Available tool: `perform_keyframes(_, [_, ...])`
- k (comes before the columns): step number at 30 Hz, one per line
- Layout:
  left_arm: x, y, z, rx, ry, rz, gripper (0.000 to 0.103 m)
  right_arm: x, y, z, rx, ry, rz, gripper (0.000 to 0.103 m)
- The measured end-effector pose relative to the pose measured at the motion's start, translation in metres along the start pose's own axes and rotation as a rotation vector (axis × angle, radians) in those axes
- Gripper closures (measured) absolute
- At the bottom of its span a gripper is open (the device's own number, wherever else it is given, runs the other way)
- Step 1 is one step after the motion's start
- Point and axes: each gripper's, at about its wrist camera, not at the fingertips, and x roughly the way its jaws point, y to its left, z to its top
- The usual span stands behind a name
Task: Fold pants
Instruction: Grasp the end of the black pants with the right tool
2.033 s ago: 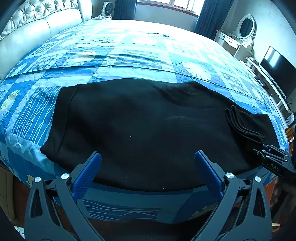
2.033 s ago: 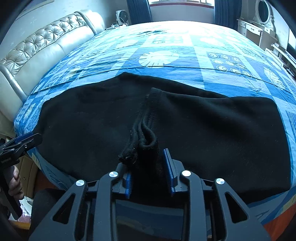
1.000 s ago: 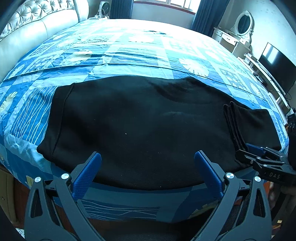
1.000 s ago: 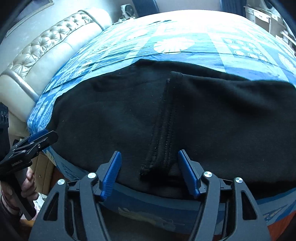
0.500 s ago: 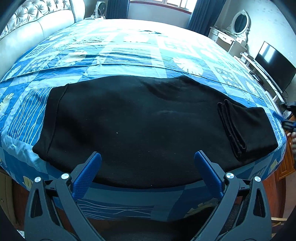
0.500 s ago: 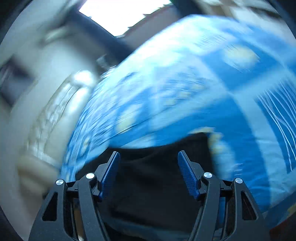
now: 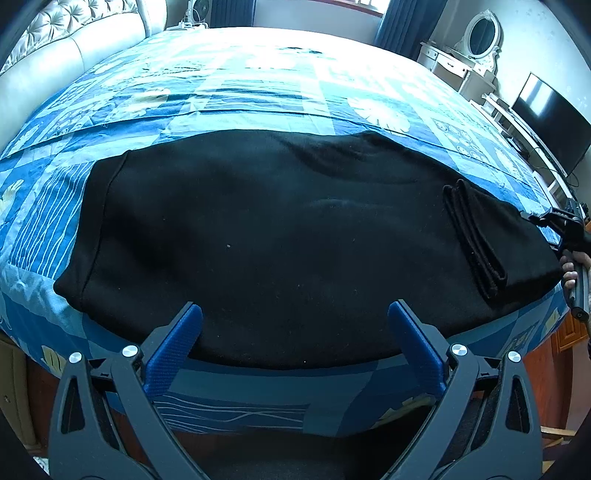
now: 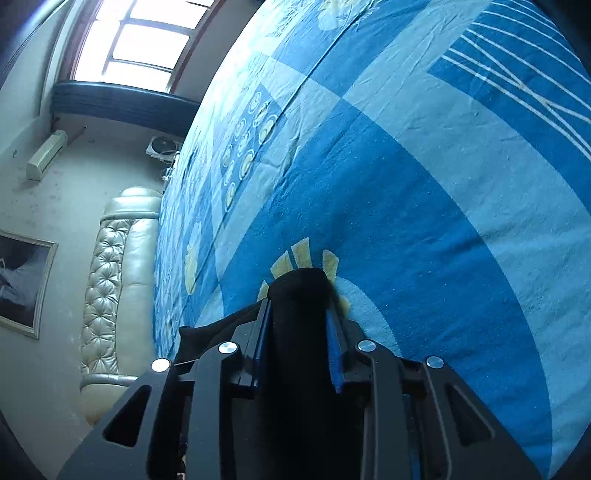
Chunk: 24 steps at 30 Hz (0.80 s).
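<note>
the pants (image 7: 280, 236) are plain black, unpatterned. the bedspread (image 7: 236, 99) under them is a patchwork of dark and pale blue blocks, some with thin white wavy lines, some with pale yellow-white leaf and ring motifs. the left gripper (image 7: 294, 343) has a black frame and blue pads.

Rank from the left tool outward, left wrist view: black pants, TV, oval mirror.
1. Black pants: just ahead of the left tool, on the bedspread.
2. TV: far right, beside the bed.
3. Oval mirror: top right, against the back wall.
</note>
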Motion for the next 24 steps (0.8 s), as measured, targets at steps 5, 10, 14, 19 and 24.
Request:
perform_keyframes(5, [-0.004,0.002,0.0,0.001,-0.011,0.003,0.002,-0.028,-0.016,-0.023,0.019,0.022,0.096,0.059])
perform_keyframes(10, [-0.004,0.001,0.0,-0.005,-0.006,-0.004,0.002,-0.056,-0.043,-0.057,0.072,0.055,0.19,0.056])
perform_keyframes(14, [-0.005,-0.004,-0.001,0.013,-0.012,-0.002,0.002,-0.064,-0.059,-0.072,0.084,0.093,0.185,0.057])
perform_keyframes(19, [-0.006,-0.004,-0.001,0.014,-0.016,0.003,0.002,-0.056,-0.052,-0.074,-0.014,0.083,0.043,0.075])
perform_keyframes(24, [-0.007,-0.003,0.0,0.016,-0.022,0.009,0.002,-0.063,-0.041,-0.076,-0.015,0.063,0.038,0.069])
